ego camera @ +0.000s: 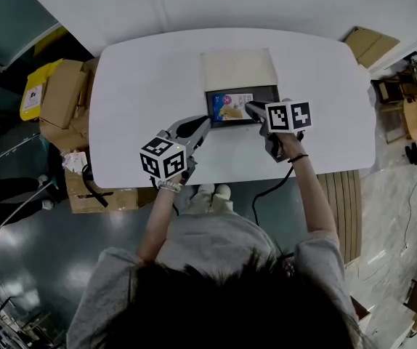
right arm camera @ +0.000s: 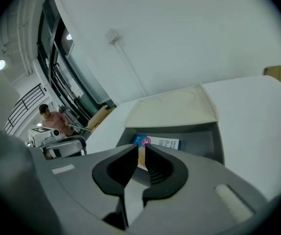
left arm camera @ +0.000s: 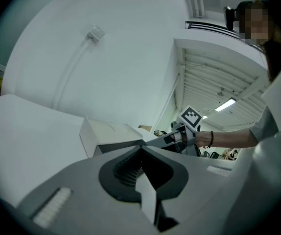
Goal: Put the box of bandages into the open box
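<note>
The blue and yellow box of bandages [ego camera: 232,106] [right arm camera: 160,143] lies flat inside the dark open box [ego camera: 272,97] [right arm camera: 201,141], whose cream lid [ego camera: 237,70] [right arm camera: 172,112] is folded back on the white table [ego camera: 143,86]. My right gripper [ego camera: 250,107] [right arm camera: 139,148] hovers at the open box's right front edge, just above the bandage box. Its jaws stand only a little apart with nothing pressed between them. My left gripper [ego camera: 207,121] [left arm camera: 141,148] is shut and empty at the box's left front corner, pointing at the lid [left arm camera: 99,133].
Cardboard boxes [ego camera: 59,97] are stacked on the floor left of the table. A black cable [ego camera: 266,187] hangs off the front edge. Wooden slats [ego camera: 343,202] lie on the floor to the right. A person [right arm camera: 52,117] stands far off.
</note>
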`<state>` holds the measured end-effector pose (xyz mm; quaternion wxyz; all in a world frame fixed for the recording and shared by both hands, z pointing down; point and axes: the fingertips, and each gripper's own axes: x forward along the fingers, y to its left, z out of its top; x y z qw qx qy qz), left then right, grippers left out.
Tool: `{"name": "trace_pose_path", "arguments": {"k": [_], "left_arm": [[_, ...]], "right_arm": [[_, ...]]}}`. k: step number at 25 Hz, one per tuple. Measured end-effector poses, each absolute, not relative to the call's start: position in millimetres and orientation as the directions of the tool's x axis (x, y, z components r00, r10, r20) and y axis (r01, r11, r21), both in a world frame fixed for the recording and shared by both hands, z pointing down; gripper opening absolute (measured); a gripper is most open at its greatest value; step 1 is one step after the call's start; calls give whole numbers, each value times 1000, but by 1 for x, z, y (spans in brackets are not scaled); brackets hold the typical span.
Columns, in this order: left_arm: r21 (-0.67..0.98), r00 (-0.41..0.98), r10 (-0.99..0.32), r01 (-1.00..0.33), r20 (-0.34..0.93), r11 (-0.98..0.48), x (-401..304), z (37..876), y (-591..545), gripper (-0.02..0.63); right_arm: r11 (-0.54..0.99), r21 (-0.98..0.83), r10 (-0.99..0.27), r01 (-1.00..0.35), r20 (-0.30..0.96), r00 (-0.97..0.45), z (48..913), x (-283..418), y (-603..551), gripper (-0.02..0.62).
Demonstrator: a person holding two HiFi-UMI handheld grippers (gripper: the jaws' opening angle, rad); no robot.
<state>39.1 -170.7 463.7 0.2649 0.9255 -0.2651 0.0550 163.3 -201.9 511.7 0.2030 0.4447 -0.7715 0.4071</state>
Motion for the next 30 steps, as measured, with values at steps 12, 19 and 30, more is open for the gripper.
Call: {"name": "trace_pose_path", "arguments": {"k": [12, 19, 30], "left_arm": [[419, 864, -452, -503, 222, -756, 37, 443, -167, -5], [389, 874, -435, -485, 214, -783, 40, 434, -157, -5], [326, 880, -444, -474, 167, -818, 41, 407, -151, -5]], "right_arm": [[318, -444, -689, -838, 499, -526, 464, 156, -172, 12], [352, -434, -740, -829, 413, -530, 440, 154, -154, 12], [403, -435, -808, -805, 244, -536, 403, 160, -134, 12]]}}
